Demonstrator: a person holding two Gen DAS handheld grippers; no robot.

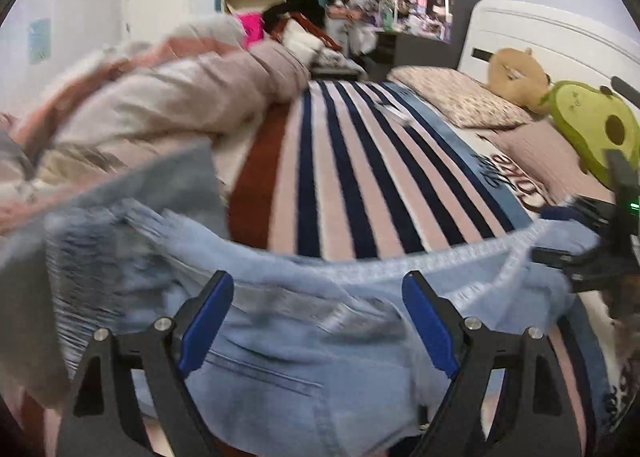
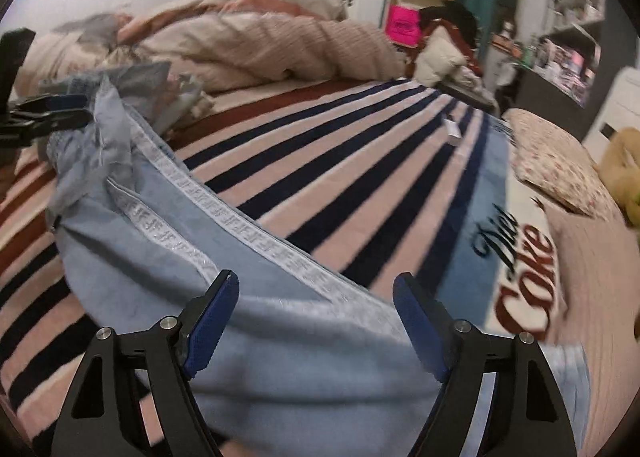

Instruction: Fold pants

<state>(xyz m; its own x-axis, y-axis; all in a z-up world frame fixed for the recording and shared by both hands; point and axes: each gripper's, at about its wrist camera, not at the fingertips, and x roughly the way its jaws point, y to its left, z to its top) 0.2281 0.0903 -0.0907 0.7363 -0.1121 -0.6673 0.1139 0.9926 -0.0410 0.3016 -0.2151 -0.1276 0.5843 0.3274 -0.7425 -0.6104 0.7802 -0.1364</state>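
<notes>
Light-blue denim pants (image 1: 280, 357) lie crumpled across the near edge of a striped blanket (image 1: 360, 161) on a bed. My left gripper (image 1: 318, 297) hangs open over them, its blue pads wide apart and the cloth below the gap. At the right edge, the right gripper (image 1: 560, 257) reaches to the pants' hem. In the right wrist view the pants (image 2: 180, 217) show a pale patterned side stripe running diagonally. My right gripper (image 2: 316, 297) stands open above the cloth, gripping nothing. The left gripper (image 2: 60, 113) sits by the bunched far end, seen side-on.
A heaped beige duvet (image 1: 160, 97) fills the bed's far left. A flowered pillow (image 1: 452, 97), a brown plush (image 1: 516, 77) and a green avocado plush (image 1: 592, 125) lie by the white headboard. A small white item (image 2: 454, 129) rests on the blanket (image 2: 360, 161).
</notes>
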